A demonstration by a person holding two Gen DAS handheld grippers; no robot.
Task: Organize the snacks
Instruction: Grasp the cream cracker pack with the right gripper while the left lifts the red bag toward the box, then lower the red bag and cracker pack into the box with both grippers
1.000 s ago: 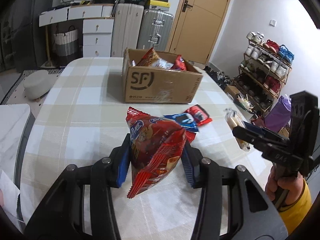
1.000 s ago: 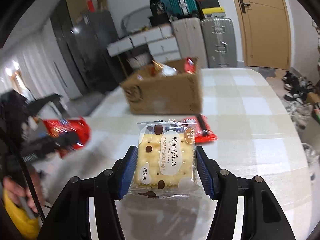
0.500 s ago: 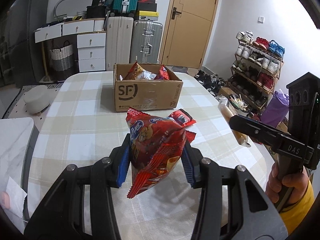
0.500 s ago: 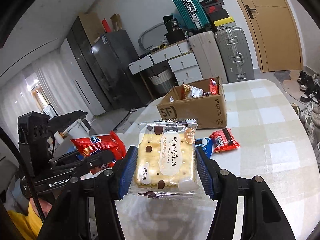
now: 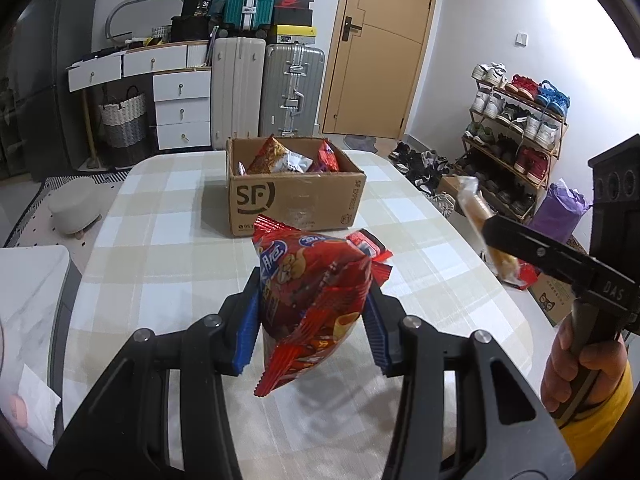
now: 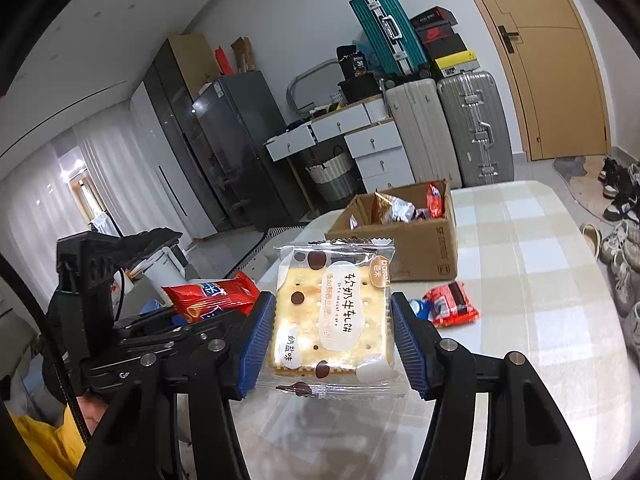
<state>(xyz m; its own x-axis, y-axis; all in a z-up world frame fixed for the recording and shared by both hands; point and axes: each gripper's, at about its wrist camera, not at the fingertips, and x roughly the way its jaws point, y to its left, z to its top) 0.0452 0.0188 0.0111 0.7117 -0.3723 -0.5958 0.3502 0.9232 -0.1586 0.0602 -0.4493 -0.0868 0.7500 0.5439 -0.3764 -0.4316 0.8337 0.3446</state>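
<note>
My left gripper [image 5: 312,324] is shut on a red snack bag [image 5: 316,300], held upright above the checked table [image 5: 168,248]. My right gripper [image 6: 332,340] is shut on a clear-wrapped cracker packet [image 6: 332,312], also lifted off the table. Each gripper shows in the other's view: the right gripper [image 5: 500,232] with the cracker packet [image 5: 476,216] edge-on at the right, the left gripper [image 6: 168,324] with the red bag [image 6: 212,294] at the left. A cardboard box [image 5: 296,196] holding several snack packs stands mid-table, beyond both grippers. A small red packet [image 6: 452,304] and a blue one [image 6: 418,307] lie in front of the box.
The cardboard box [image 6: 412,248] sits toward the table's far side. Suitcases [image 5: 296,92] and white drawers [image 5: 182,112] stand behind the table, a shoe rack [image 5: 516,128] to the right, a grey stool [image 5: 76,208] to the left. A hand [image 5: 580,364] in a yellow sleeve holds the right gripper.
Both grippers have risen with their snacks still clamped, so the table and box sit lower and farther off in both views. The right gripper also tilted upward.
</note>
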